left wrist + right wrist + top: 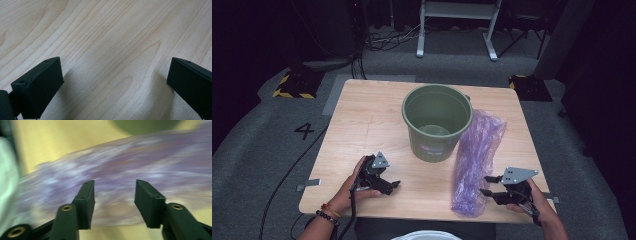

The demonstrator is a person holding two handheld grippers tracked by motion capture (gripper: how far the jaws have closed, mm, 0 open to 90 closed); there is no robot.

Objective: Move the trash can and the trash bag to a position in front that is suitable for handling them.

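Observation:
A crumpled purple plastic bag lies lengthwise on the wooden table, just right of an upright green bucket. My right gripper is at the bag's near end, pointing left at it. In the blurred right gripper view its jaws stand apart in front of the bag, with nothing pressed between them. My left gripper rests near the table's front left, away from the bucket. Its jaws are wide open over bare wood.
The bucket looks empty inside. A white rounded object pokes in at the bottom edge, below the table front. Beyond the table are grey carpet, loose cables, white frame legs and yellow-black striped blocks.

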